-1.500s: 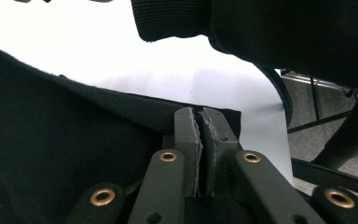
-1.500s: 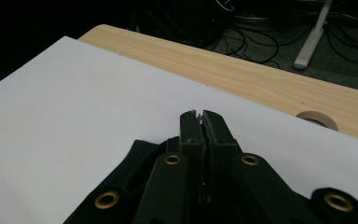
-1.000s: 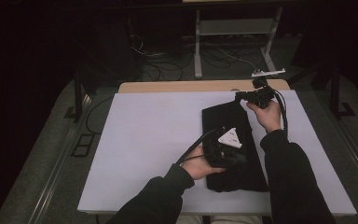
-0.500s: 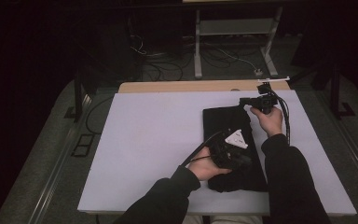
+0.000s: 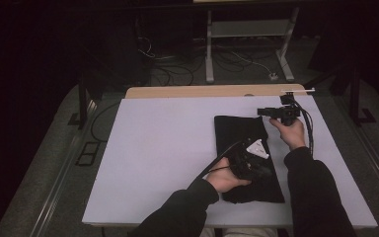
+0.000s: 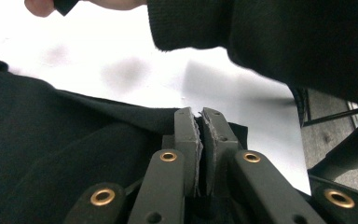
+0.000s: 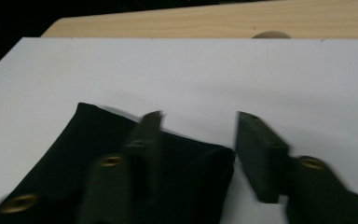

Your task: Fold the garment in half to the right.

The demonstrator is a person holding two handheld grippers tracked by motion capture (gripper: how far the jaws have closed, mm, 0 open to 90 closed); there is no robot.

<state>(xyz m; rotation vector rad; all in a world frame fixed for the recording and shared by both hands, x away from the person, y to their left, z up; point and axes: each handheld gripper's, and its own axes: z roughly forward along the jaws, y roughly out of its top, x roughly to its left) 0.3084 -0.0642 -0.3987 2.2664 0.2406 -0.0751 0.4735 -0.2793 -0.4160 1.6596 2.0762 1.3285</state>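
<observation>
Jaws of the right gripper (image 7: 198, 154), just opening, straddle the black cloth's (image 5: 246, 148) corner.

A dim lab or recording room: a white-covered worktop (image 5: 168, 148), loose cables (image 5: 177, 69) on the floor and a metal stand (image 5: 246, 44) behind it.

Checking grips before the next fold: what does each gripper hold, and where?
The left gripper is shut on the black cloth at its edge. The right gripper has just opened; the cloth's far corner lies between its fingers, unpinched.
</observation>
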